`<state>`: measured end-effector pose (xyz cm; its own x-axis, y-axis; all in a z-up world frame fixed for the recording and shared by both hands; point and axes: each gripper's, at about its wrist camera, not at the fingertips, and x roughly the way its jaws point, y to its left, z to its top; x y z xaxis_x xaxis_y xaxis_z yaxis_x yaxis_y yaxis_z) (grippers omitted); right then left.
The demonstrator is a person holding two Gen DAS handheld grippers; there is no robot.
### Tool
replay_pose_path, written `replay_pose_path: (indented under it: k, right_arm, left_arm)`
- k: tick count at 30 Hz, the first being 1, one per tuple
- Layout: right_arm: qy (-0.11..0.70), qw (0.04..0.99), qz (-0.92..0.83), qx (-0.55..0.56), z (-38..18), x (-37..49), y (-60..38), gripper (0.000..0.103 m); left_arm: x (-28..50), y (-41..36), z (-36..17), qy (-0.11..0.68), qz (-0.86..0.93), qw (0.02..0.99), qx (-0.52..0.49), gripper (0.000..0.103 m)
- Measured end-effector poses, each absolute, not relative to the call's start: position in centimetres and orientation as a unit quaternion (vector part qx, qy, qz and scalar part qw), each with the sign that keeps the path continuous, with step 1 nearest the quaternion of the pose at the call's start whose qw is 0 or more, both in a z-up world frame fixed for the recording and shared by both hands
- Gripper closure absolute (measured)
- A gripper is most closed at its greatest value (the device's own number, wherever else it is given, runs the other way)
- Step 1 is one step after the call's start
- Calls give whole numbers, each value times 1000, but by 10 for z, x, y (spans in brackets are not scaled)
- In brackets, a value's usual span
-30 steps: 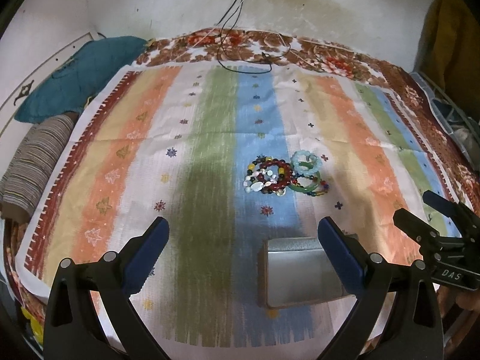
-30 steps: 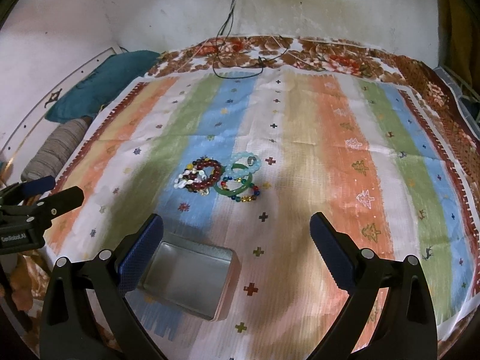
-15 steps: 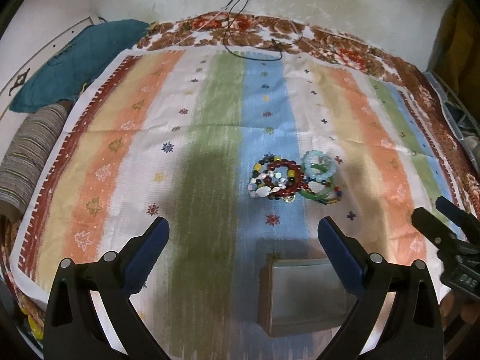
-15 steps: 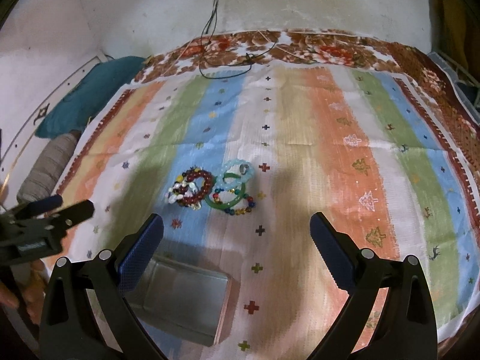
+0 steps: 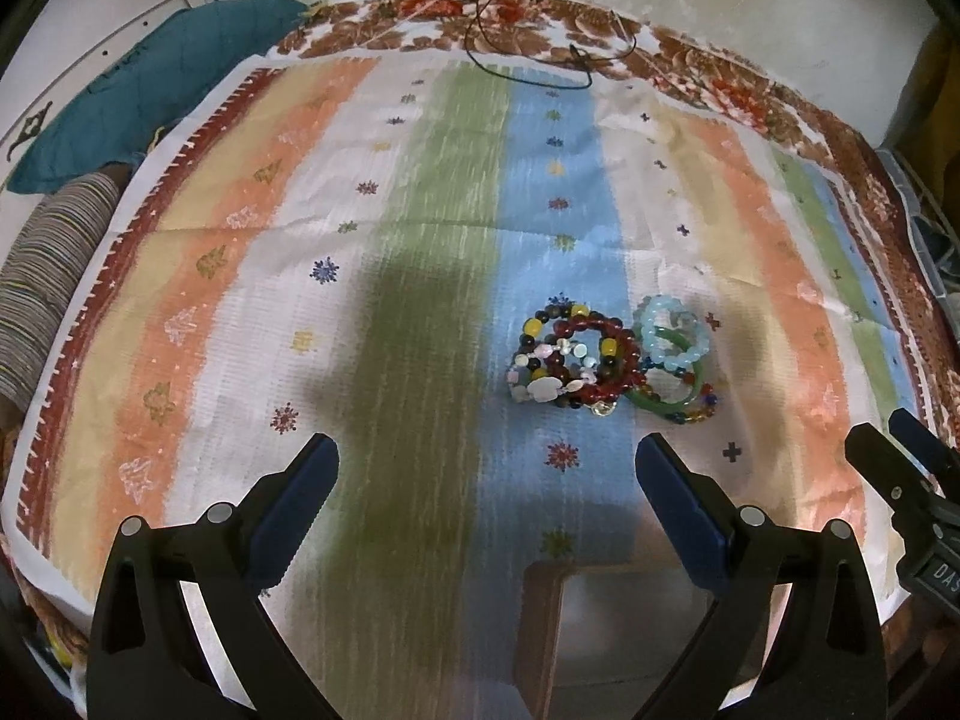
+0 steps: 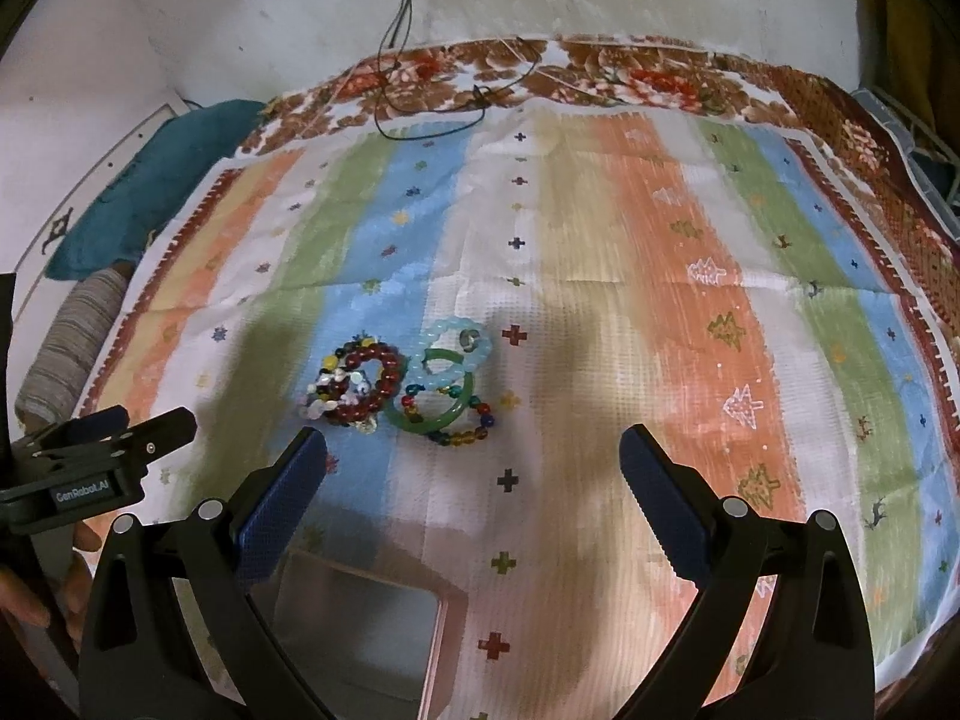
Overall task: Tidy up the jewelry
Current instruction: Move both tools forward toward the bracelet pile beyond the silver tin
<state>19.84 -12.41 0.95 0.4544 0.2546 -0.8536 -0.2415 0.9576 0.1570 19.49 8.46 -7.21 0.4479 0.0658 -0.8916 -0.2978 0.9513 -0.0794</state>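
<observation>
Left gripper (image 5: 486, 474): jaws apart, empty | right gripper (image 6: 474, 456): jaws apart, empty | bracelet pile (image 5: 606, 363): heaped on striped cloth (image 5: 270, 252), ahead of both; nearer right | tin box (image 6: 360, 630): nearside, below grippers

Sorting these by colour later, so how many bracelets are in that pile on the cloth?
About 5, overlapping, so some may be hidden: dark red beads, mixed shell-and-stone beads, pale blue beads, green bangle, multicoloured glass beads.
</observation>
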Motion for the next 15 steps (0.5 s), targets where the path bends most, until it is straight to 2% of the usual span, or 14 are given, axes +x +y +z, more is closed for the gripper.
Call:
replay_pose_path:
  k: [8, 15]
  right_arm:
    - [517, 846, 133, 17, -3, 214, -123, 4]
    - [532, 835, 125, 71, -17, 229, -128, 4]
  left_arm:
    - [210, 87, -86, 527, 110, 834, -116, 6]
    - [223, 87, -100, 537, 119, 829, -98, 6]
